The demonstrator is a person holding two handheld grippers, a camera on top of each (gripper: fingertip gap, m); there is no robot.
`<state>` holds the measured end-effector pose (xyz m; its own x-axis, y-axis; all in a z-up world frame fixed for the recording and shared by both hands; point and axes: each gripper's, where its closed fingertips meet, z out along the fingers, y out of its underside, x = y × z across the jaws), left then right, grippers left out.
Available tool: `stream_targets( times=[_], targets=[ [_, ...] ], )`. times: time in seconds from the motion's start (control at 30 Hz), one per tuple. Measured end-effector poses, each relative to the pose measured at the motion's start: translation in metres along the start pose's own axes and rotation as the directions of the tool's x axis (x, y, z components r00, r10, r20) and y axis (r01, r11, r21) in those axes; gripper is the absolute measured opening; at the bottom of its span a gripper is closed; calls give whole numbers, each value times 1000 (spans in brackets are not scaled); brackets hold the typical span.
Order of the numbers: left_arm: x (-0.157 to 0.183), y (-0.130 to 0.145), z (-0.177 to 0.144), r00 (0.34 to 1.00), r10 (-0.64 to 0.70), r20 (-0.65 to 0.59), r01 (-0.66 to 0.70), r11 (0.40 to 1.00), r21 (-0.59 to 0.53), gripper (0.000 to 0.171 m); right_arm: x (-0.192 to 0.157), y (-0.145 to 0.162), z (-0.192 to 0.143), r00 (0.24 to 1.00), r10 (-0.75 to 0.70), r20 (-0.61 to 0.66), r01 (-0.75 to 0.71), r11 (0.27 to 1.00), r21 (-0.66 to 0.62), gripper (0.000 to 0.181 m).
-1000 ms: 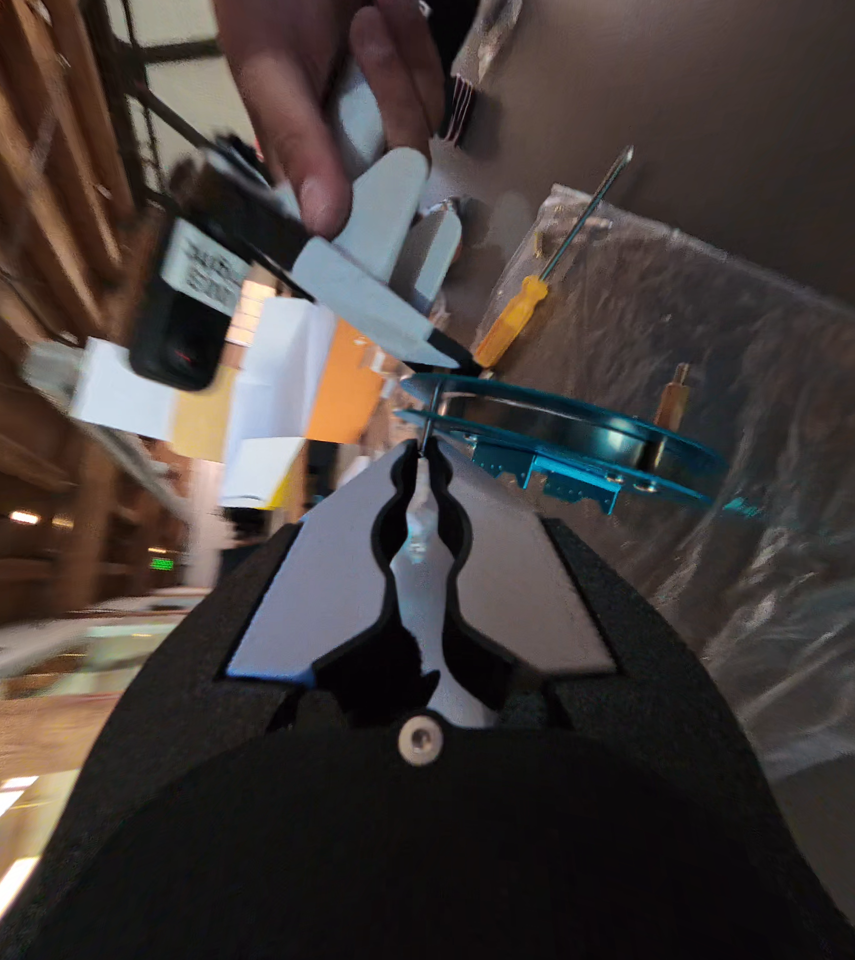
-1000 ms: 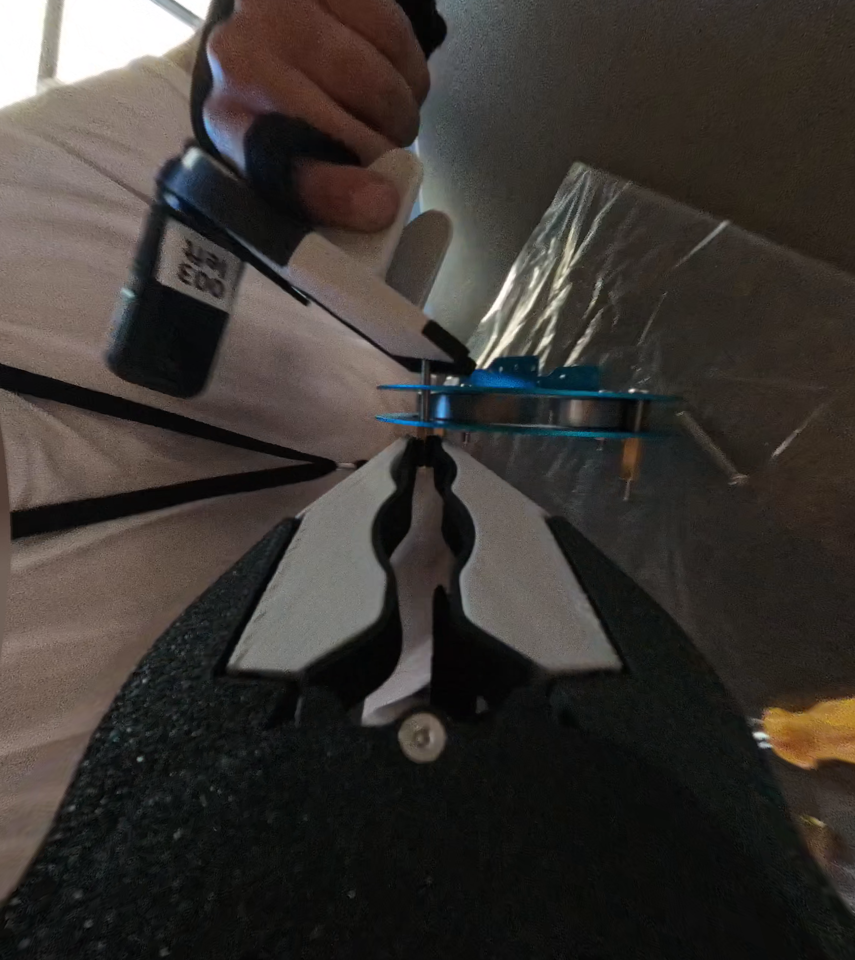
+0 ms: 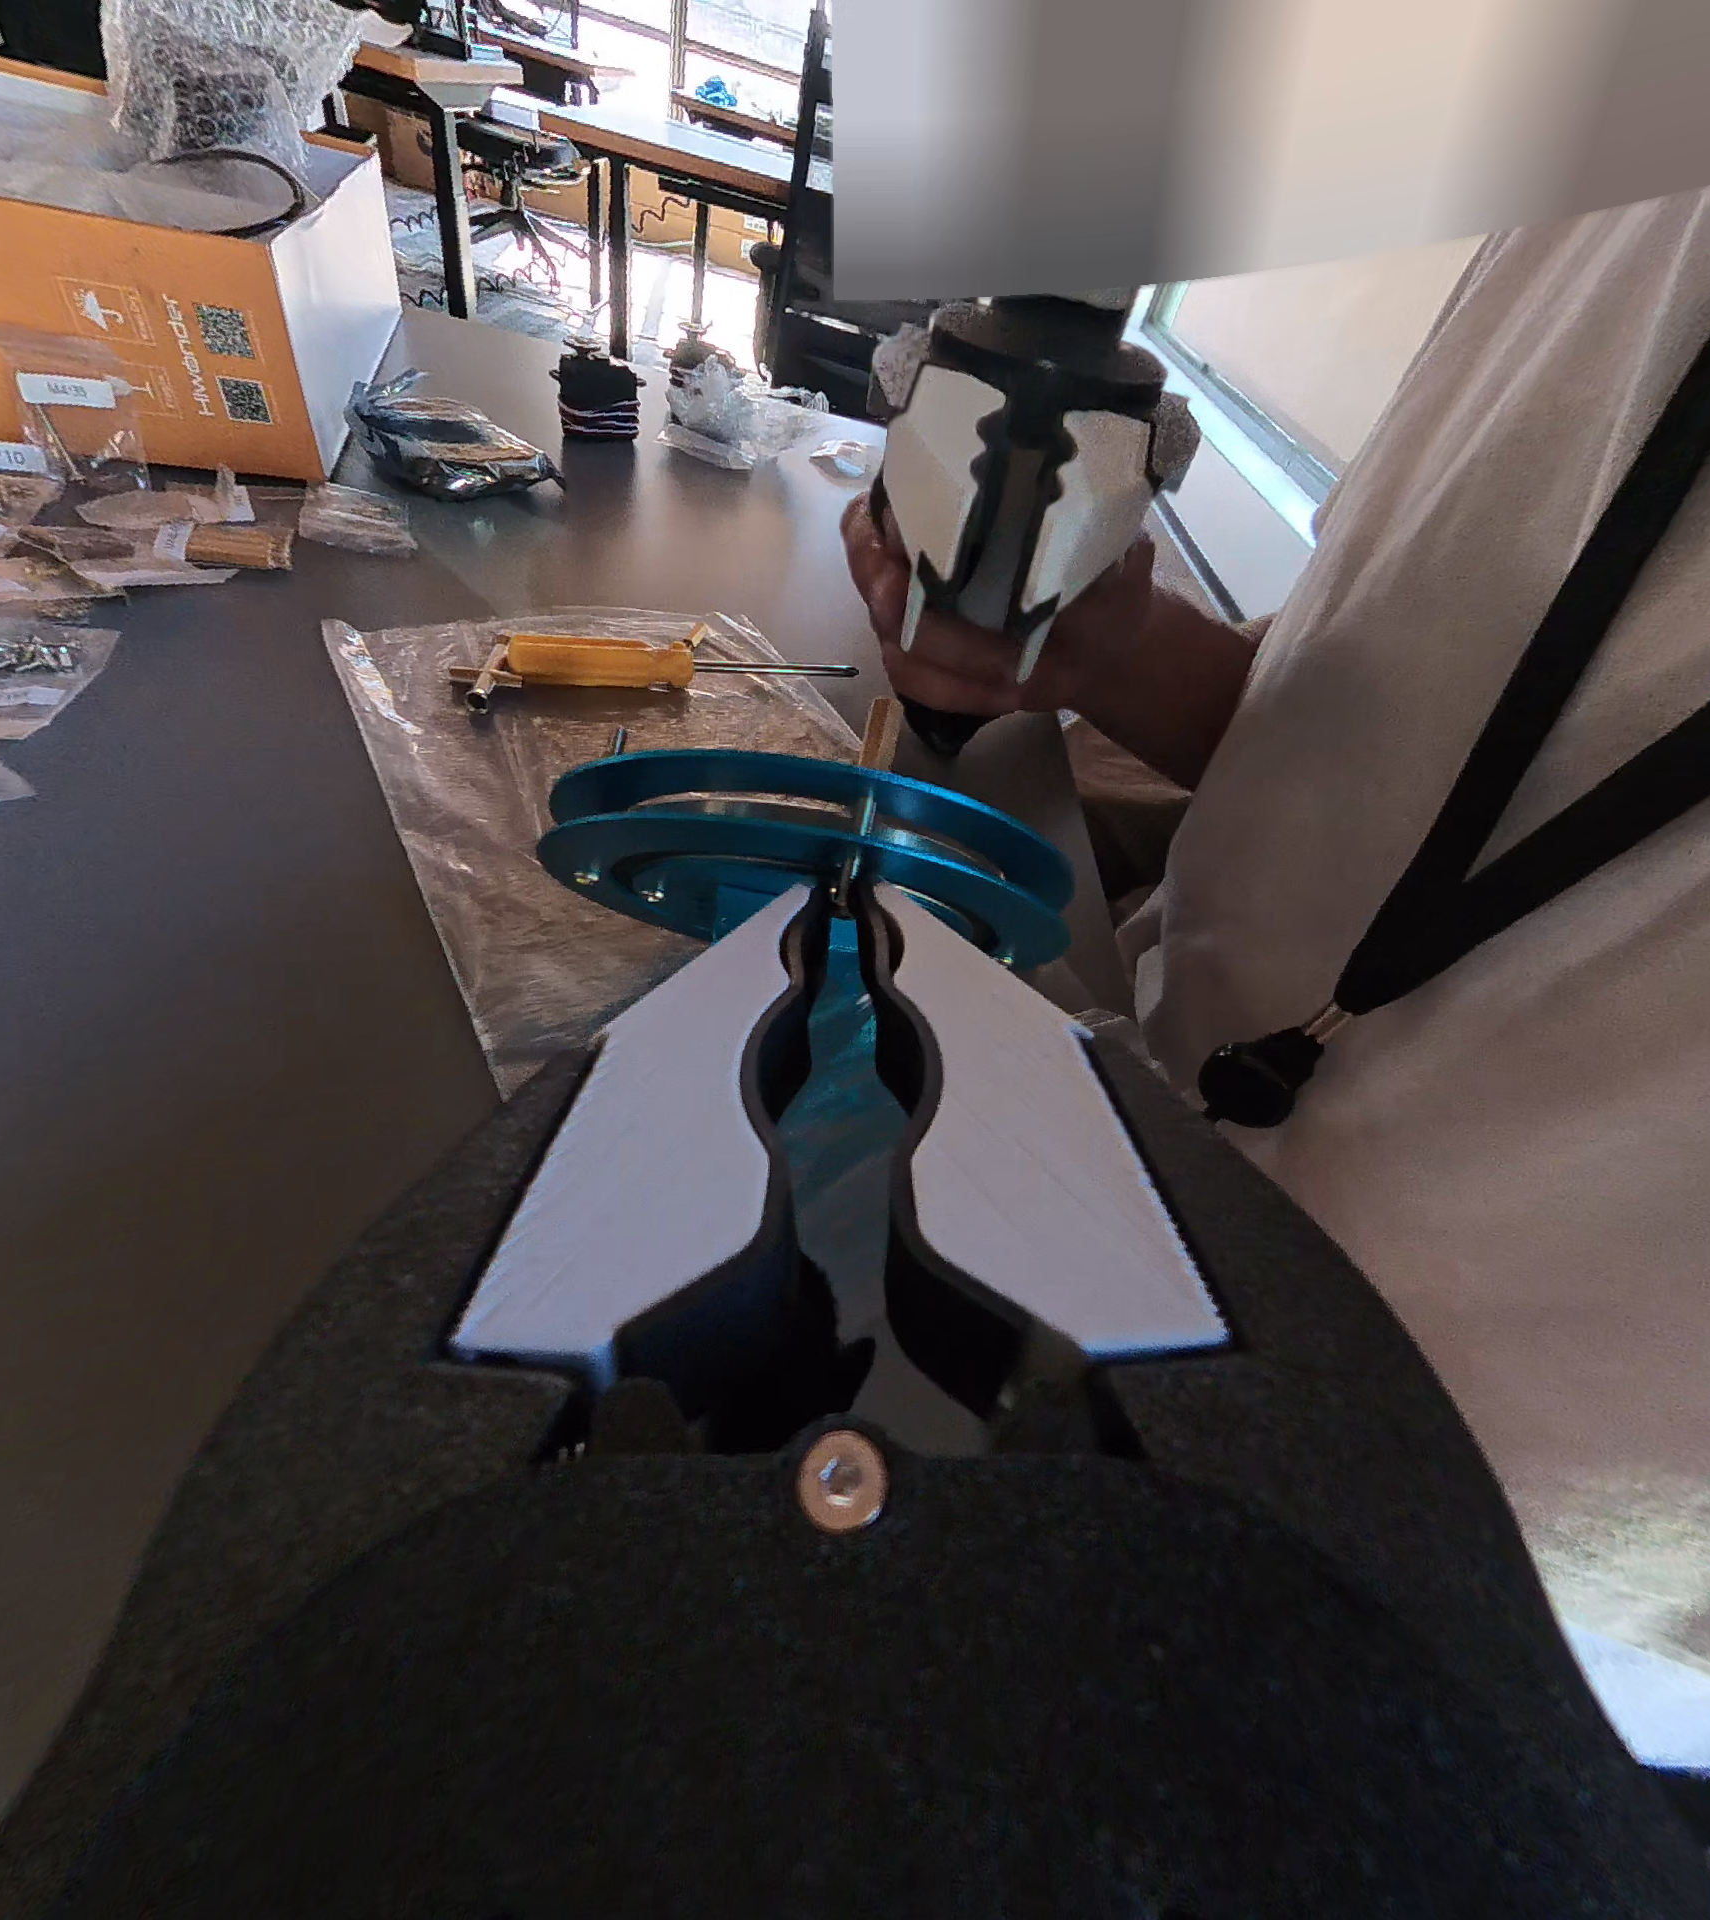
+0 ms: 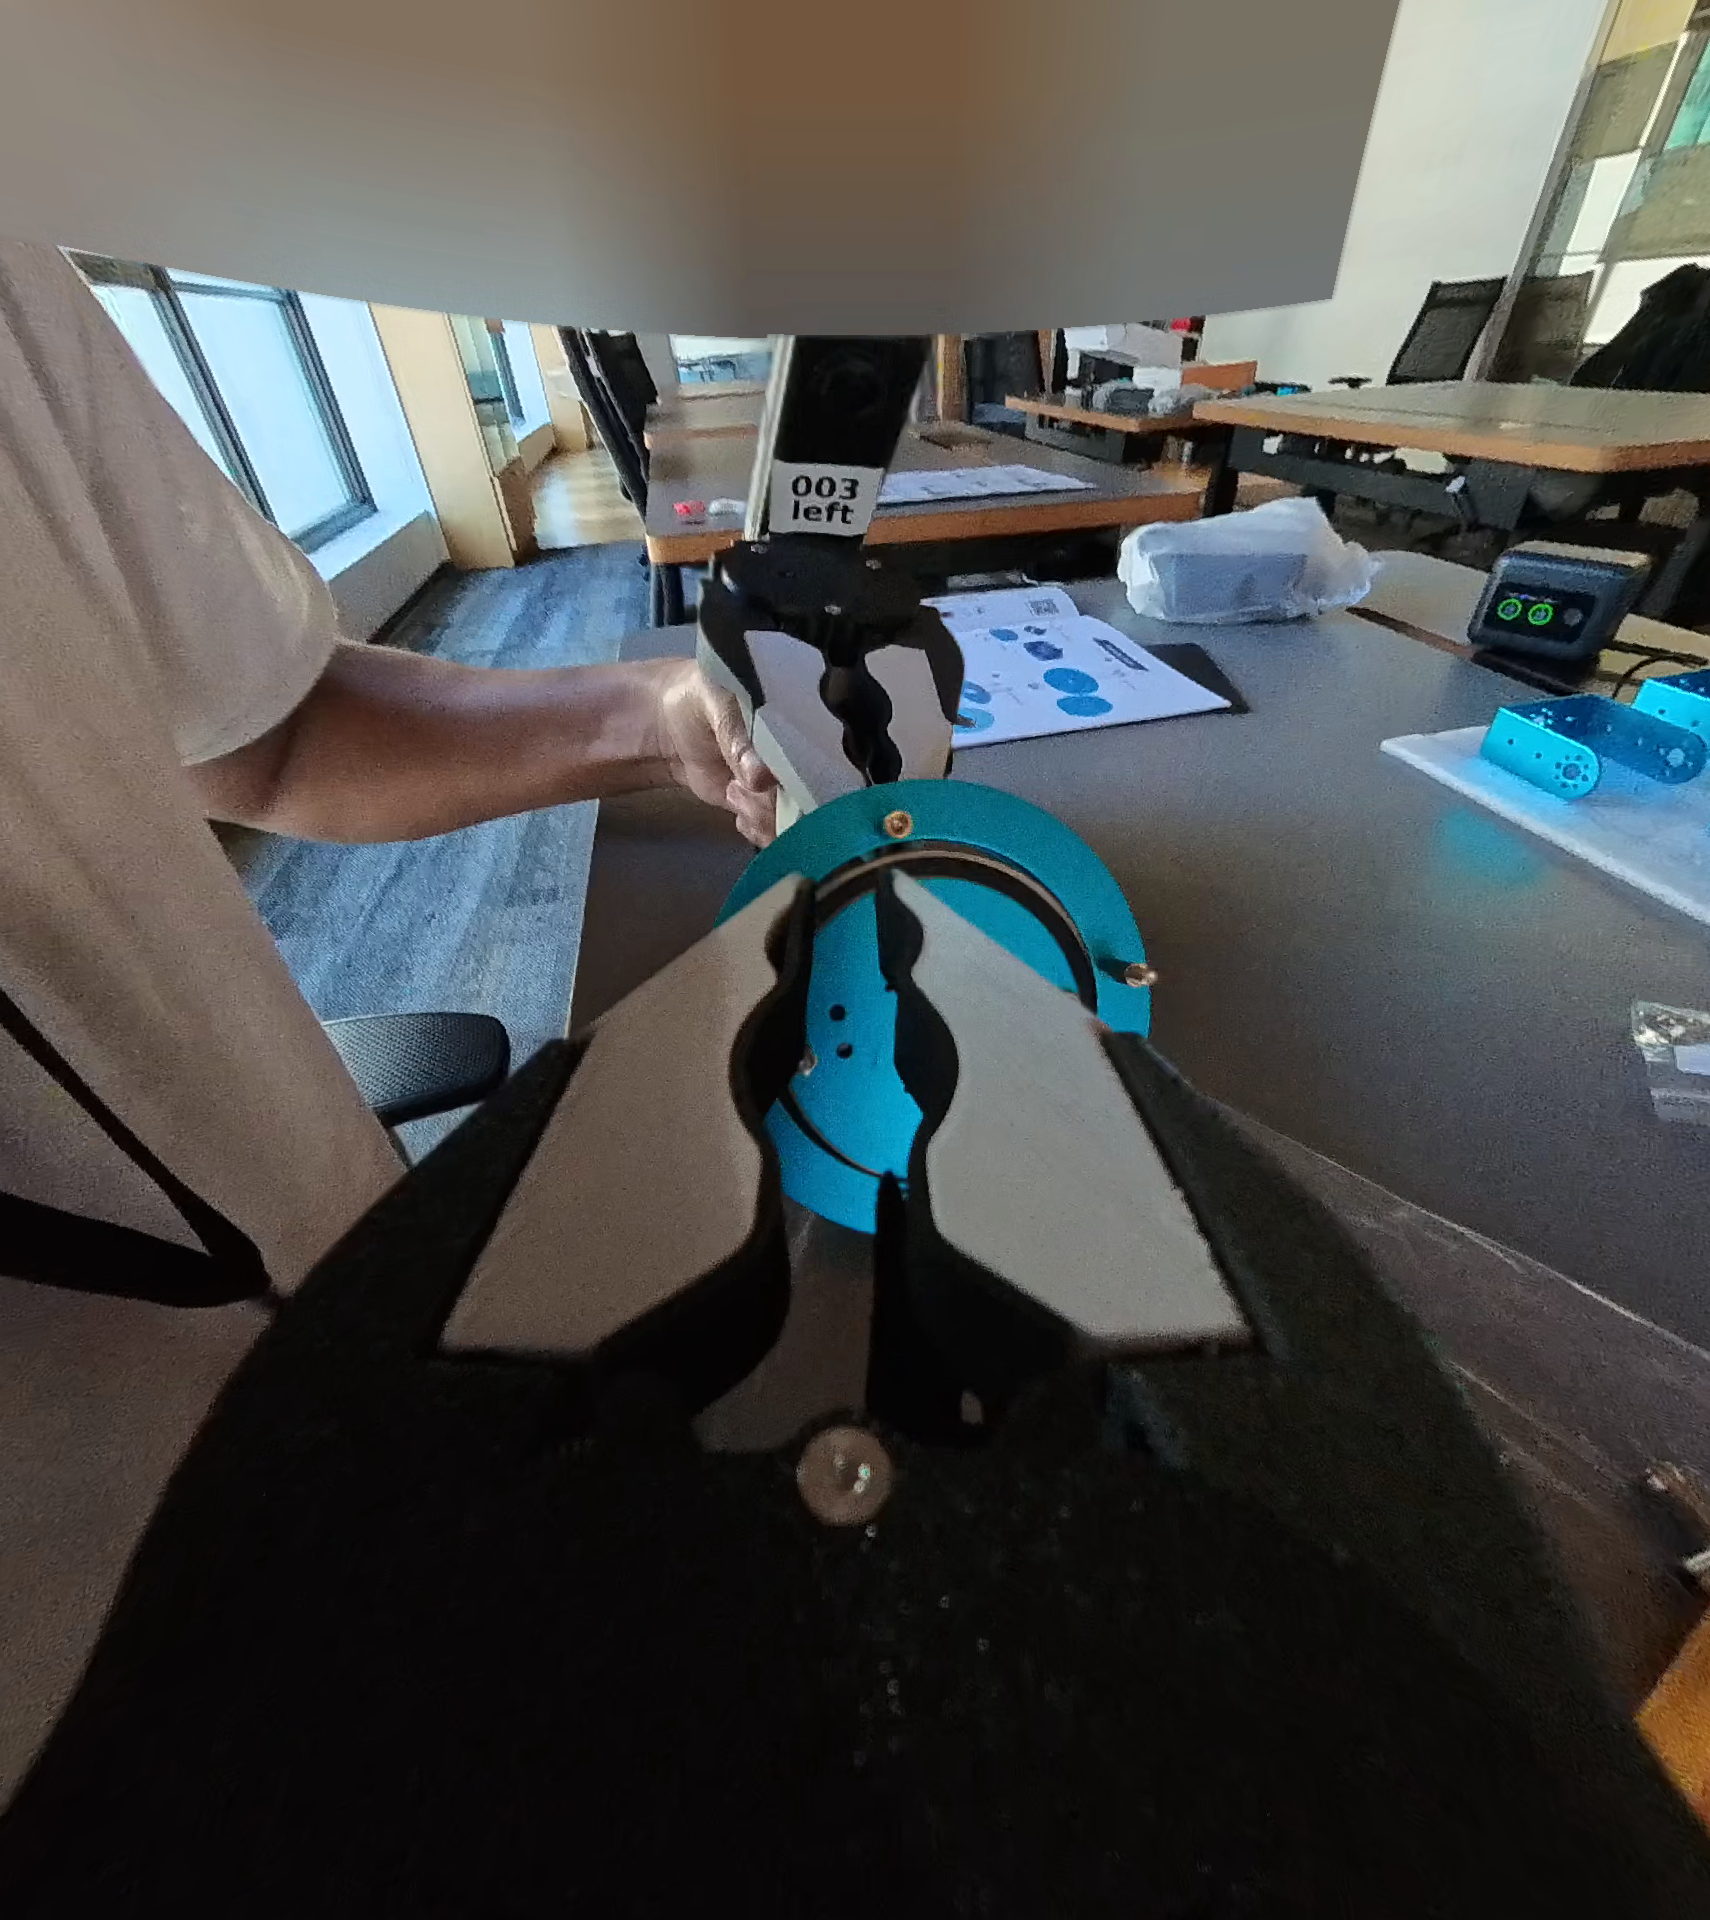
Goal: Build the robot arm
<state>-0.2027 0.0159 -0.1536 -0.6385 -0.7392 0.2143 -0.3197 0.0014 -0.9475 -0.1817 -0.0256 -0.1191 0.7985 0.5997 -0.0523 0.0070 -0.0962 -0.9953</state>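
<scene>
**Two handheld grippers around a blue disc assembly**

The left gripper [image 3: 835, 902] has its jaws clenched on a thin metal pin [image 3: 859, 831] at the near rim of a blue disc assembly [image 3: 726, 821]: two round blue plates stacked with a gap between them. The assembly sits on, or just above, a clear plastic bag [image 3: 477, 831] on the grey surface [image 3: 155, 987]; which of the two cannot be told.

Beyond the disc lies a yellow screwdriver [image 3: 602, 662] on the same bag. Farther beyond the disc stand an orange box [image 3: 103, 322] and small bags of screws [image 3: 30, 655].

In the right wrist view, the right gripper [image 4: 851, 894] is over the disc, jaws slightly parted, grasping nothing clearly. Its tips look near or on the plate; contact cannot be confirmed.

Risk, as a judgement: the left grip is on a slim pin only, so the assembly could swivel or slip free if tilted. A push from the right tips could skew the plates.
</scene>
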Motion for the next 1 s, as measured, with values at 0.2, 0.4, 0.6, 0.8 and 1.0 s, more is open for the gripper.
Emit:
stream_targets(
  times=[0.2, 0.4, 0.6, 0.8, 1.0],
  targets=[
    [-2, 1, -1, 1000, -21, 12, 21, 1000, 6, 4, -4, -8, -12, 999, 14, 39, -18, 994, 104, 9],
    [-2, -1, 0, 999, -49, 3, 49, 999, 17, 3, 4, -3, -11, 998, 56, 30, -59, 995, 78, 10],
    [4, -10, 15, 986, -162, 33, 160, 986, 45, 3, 12, -6, -9, 946, 301, 121, -314, 942, 114, 35],
    [13, -8, 29, 950, -304, 69, 294, 947, 130, 3, 9, -3, 0, 886, 408, 222, -430, 901, 62, 34],
    [16, -10, 29, 939, -335, 82, 316, 931, 179, 3, 0, 0, 9, 881, 396, 258, -415, 909, 23, 39]
  ],
)
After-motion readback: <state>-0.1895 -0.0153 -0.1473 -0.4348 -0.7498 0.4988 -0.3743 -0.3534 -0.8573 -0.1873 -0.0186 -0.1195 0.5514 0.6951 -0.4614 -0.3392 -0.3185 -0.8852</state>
